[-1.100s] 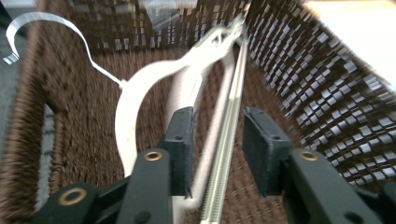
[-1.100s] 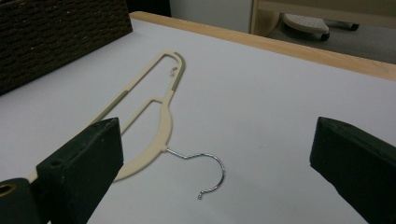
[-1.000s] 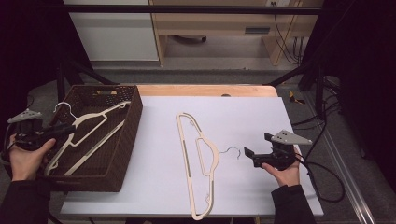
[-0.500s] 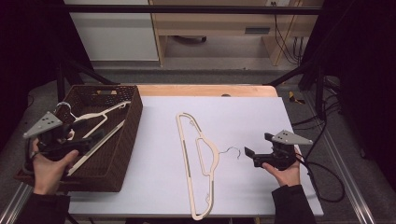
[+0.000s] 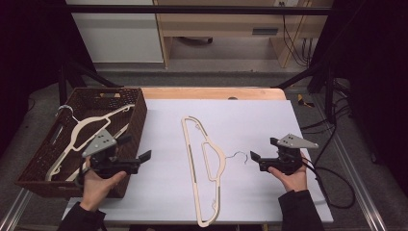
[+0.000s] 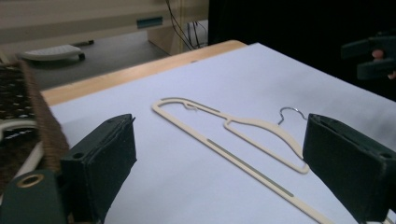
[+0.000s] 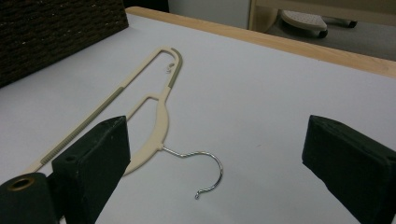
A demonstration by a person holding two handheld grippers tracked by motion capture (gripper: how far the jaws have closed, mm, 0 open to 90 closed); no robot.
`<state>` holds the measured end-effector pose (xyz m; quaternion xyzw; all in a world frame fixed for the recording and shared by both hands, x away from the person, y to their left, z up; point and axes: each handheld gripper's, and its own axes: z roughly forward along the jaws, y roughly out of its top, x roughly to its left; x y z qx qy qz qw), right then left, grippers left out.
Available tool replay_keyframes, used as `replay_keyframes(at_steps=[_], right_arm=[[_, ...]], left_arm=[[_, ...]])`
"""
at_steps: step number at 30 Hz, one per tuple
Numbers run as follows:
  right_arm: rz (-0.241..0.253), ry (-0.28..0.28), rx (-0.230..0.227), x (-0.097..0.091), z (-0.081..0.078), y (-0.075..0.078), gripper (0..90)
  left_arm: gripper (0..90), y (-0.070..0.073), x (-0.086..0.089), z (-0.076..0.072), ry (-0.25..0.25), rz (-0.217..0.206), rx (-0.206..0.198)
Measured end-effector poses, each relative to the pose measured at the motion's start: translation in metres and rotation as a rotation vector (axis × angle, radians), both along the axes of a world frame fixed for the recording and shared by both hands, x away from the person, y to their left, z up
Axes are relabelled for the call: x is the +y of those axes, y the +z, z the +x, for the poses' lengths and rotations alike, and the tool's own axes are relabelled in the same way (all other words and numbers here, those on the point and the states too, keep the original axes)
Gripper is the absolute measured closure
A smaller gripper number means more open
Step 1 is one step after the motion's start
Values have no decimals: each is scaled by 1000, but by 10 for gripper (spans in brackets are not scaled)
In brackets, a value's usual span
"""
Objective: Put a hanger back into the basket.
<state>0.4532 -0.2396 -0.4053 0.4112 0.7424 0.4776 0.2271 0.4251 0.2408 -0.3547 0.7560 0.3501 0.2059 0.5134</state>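
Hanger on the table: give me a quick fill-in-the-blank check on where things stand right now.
1. The cream hanger on the white table has its metal hook pointing toward the ____ gripper.
2. A second hanger lies inside the woven ____.
3. The left gripper, its jaws just opened, holds ____.
4. The right gripper has its jaws ____.

Missing words: right; basket; nothing; open
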Motion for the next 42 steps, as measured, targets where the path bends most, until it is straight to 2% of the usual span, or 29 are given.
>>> replay_keyframes(at_steps=[5, 7, 10, 15, 16, 20, 23, 28, 42], right_arm=[[-20, 0, 16, 2, 4, -5, 83], [-19, 3, 14, 3, 5, -5, 83], [-28, 3, 27, 6, 9, -10, 84], [-43, 3, 42, 10, 15, -16, 95], [-49, 0, 59, 12, 18, -20, 105], [-69, 1, 67, 13, 23, -24, 121], [-93, -3, 88, 15, 29, -31, 174], [-127, 11, 126, 23, 38, -43, 257], [-201, 30, 210, 33, 57, -65, 606]], left_arm=[[101, -21, -26, 0, -38, 37, 29], [100, -24, -30, 1, -49, 48, 33], [102, -38, -41, 2, -68, 71, 50], [103, -48, -48, 3, -81, 91, 70], [104, -52, -50, 4, -84, 99, 76], [110, -58, -51, 5, -86, 105, 80], [112, -63, -51, 6, -91, 99, 95], [114, -69, -51, 8, -91, 113, 108], [131, -73, -51, 10, -86, 122, 119]])
